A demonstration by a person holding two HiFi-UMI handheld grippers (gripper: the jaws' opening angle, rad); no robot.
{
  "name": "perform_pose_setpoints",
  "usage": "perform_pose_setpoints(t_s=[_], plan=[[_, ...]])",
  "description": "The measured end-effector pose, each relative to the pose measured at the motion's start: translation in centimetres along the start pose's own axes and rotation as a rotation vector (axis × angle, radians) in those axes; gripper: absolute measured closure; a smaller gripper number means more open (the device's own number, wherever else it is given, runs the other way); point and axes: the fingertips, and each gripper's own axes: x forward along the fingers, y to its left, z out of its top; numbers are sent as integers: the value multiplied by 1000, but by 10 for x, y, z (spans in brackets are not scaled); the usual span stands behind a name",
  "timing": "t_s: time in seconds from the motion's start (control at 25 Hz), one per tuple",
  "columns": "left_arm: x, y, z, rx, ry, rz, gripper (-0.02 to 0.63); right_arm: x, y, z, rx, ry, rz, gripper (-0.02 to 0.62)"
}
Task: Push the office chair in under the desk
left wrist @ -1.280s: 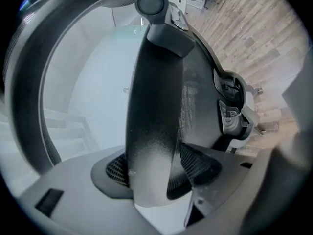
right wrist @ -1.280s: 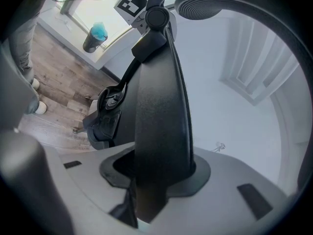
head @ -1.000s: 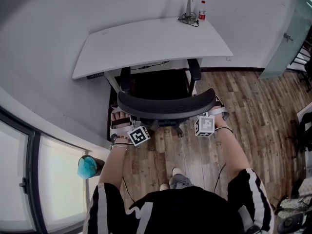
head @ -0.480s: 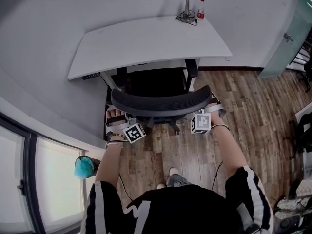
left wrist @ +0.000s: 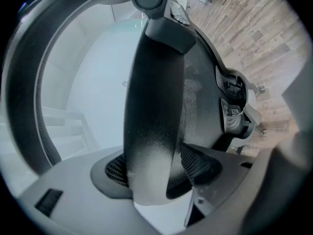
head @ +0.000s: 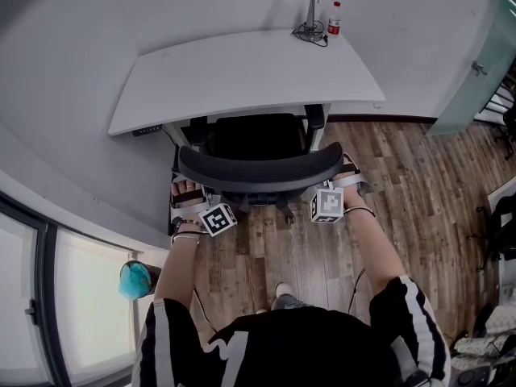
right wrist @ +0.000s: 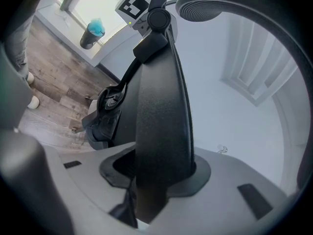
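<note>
The black mesh office chair (head: 258, 170) stands with its seat partly under the white desk (head: 242, 75), its curved backrest facing me. My left gripper (head: 187, 192) is shut on the backrest's left end, and my right gripper (head: 342, 181) is shut on its right end. In the left gripper view the backrest edge (left wrist: 156, 106) runs up between the jaws of the left gripper (left wrist: 151, 180), both pressing on it. The right gripper view shows the same: the right gripper (right wrist: 156, 180) clamps the backrest rim (right wrist: 161, 106). The chair's armrests reach under the desk's front edge.
A desk lamp (head: 309, 6) and a red-capped bottle (head: 334, 17) stand at the desk's back right. A teal object (head: 135, 280) sits by the window at the lower left. A grey wall runs close along the chair's left side. A glass door (head: 476, 63) is at the right.
The chair has rolled forward, its seat and armrests going further under the desk. Both grippers moved forward with the backrest, still closed on it.
</note>
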Motion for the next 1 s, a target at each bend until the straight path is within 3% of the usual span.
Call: perform_pose_setpoints(t_s=[1.0], plan=[[65,7,2,-15,71,-8,319,60,-28,-9,-15,-37,-3,437]])
